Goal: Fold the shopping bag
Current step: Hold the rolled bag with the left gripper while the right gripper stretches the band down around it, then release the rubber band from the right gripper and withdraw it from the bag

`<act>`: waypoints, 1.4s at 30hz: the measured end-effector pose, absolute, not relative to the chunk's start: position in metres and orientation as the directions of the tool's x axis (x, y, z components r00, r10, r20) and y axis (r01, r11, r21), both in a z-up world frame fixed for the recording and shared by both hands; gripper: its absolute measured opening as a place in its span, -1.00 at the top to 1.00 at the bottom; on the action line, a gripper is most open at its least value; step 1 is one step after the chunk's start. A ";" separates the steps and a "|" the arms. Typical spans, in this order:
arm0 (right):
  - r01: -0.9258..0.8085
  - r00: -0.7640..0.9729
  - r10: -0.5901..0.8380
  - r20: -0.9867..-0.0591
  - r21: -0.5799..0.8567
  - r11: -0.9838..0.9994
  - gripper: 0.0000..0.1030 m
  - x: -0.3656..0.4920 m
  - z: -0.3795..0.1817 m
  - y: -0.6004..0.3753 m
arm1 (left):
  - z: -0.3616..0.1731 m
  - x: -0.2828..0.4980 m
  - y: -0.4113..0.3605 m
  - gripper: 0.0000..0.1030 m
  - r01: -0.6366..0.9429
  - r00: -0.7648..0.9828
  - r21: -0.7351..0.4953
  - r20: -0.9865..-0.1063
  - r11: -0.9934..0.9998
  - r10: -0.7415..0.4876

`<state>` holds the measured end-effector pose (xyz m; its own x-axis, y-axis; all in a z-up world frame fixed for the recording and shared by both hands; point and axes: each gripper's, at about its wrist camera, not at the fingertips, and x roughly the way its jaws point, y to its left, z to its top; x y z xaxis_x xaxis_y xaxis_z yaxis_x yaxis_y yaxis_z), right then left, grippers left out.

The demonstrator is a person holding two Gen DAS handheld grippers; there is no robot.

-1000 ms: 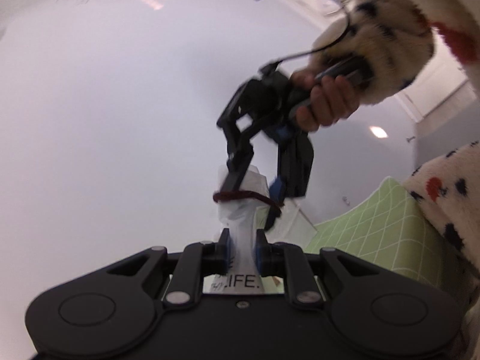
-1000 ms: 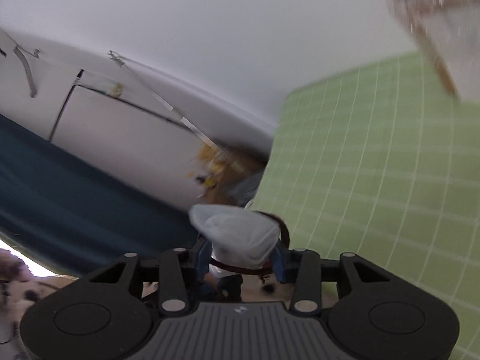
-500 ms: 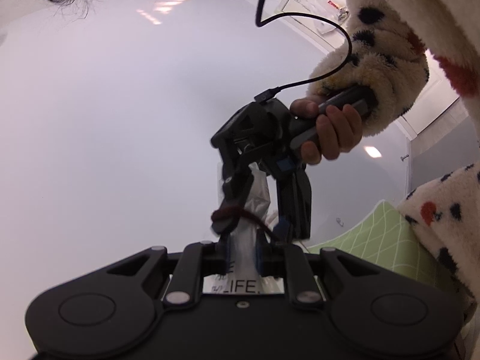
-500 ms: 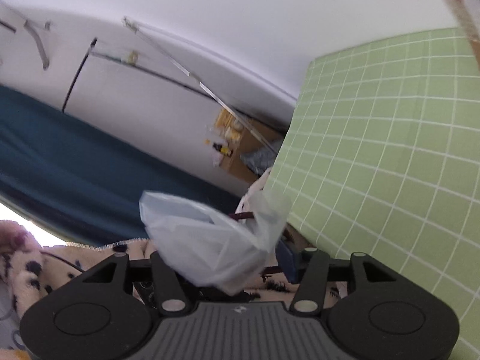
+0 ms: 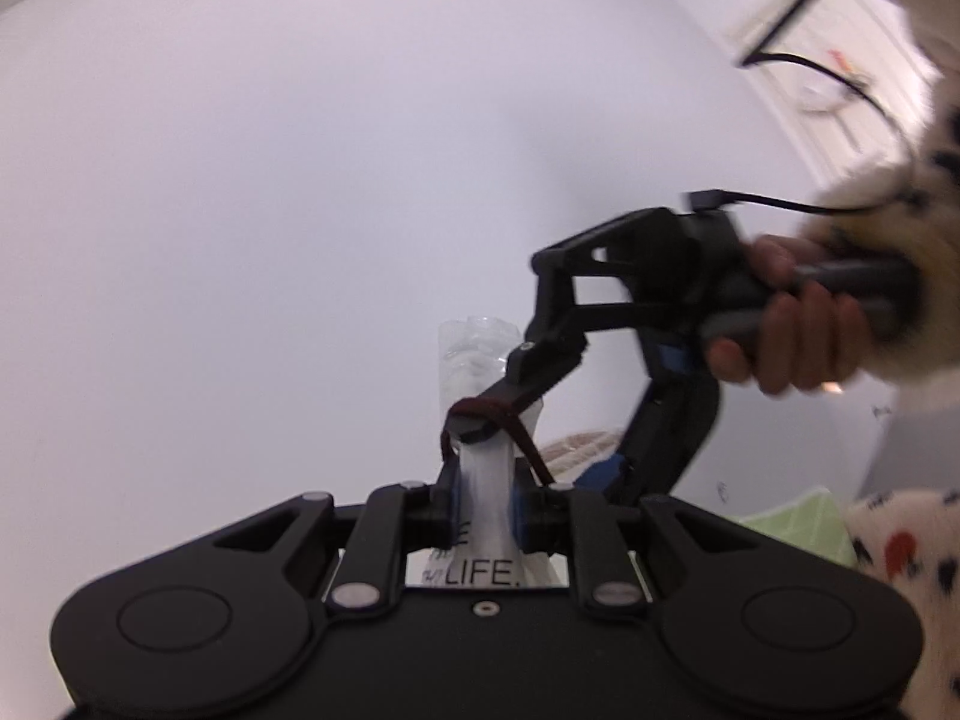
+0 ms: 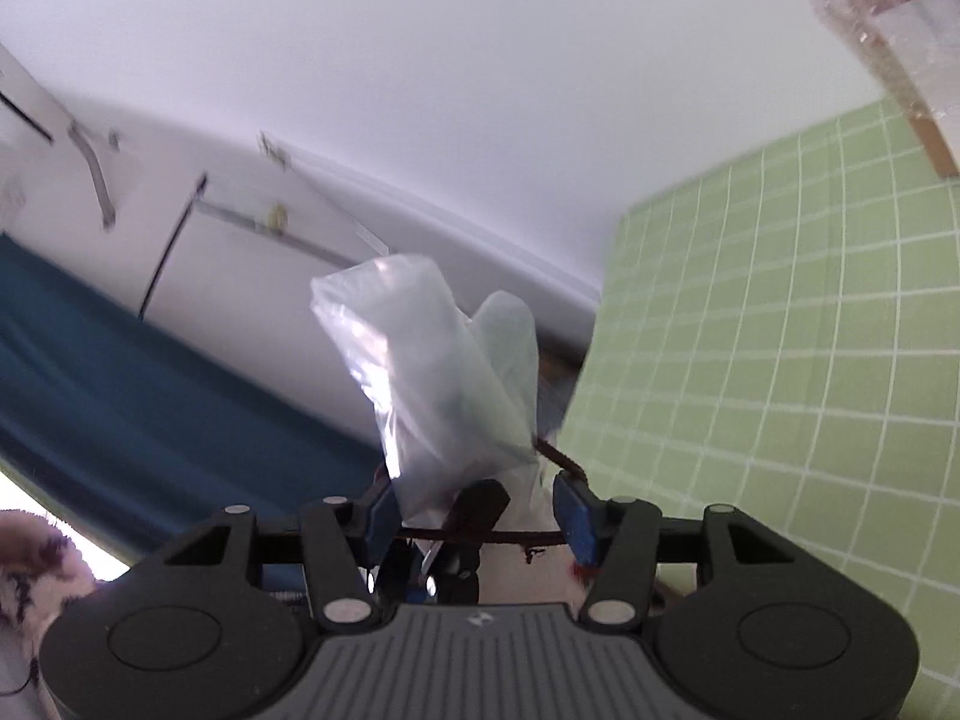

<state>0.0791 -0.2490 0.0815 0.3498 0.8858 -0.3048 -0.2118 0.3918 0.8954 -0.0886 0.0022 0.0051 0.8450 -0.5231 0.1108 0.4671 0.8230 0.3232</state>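
A translucent plastic shopping bag (image 5: 474, 360), folded into a narrow roll with "LIFE." printed on it, stands up between my left gripper's (image 5: 483, 498) pads, which are shut on it. A dark red elastic band (image 5: 480, 405) loops around the roll, hooked over a finger of my right gripper (image 5: 543, 447). In the right wrist view the bag (image 6: 444, 384) rises between the right gripper's (image 6: 474, 516) blue pads, which stand apart without pressing it. The band (image 6: 528, 537) is stretched across those fingers.
A person's hand (image 5: 792, 336) in a spotted fleece sleeve (image 5: 900, 540) holds the right gripper, with a black cable (image 5: 810, 66) above. A green grid mat (image 6: 780, 360) lies to the right, blue fabric (image 6: 120, 360) to the left, and a white wall behind.
The right gripper's jaws have spread and pulled the band taut. The bag's roll now stands taller between them. The left view has rolled, and the right gripper has swung to its right.
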 end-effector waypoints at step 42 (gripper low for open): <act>0.058 0.759 0.612 -0.221 0.960 0.274 -0.85 0.033 0.003 -0.263 | 0.029 0.056 -0.008 0.52 0.277 0.706 -0.677 -0.338 0.682 -0.623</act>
